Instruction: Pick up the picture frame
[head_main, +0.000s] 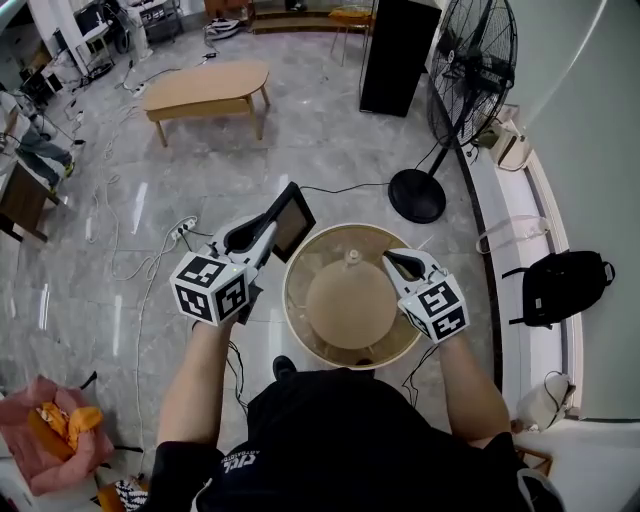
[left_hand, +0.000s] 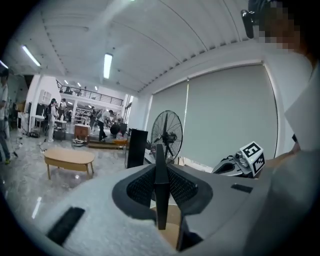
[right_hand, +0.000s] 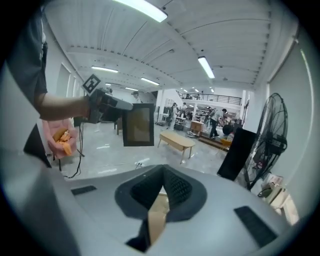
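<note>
Pickup looks done: left gripper (head_main: 268, 232) clamps the picture frame (head_main: 294, 221) edge-on, aloft at ten o'clock of the round table (head_main: 291, 296), while right gripper (head_main: 401, 262) sits closed, empty, at three o'clock.

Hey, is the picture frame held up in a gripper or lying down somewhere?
Held up: the black rectangular picture frame is clamped edge-on between the jaws of the left gripper, in the air above the grey floor.
</note>
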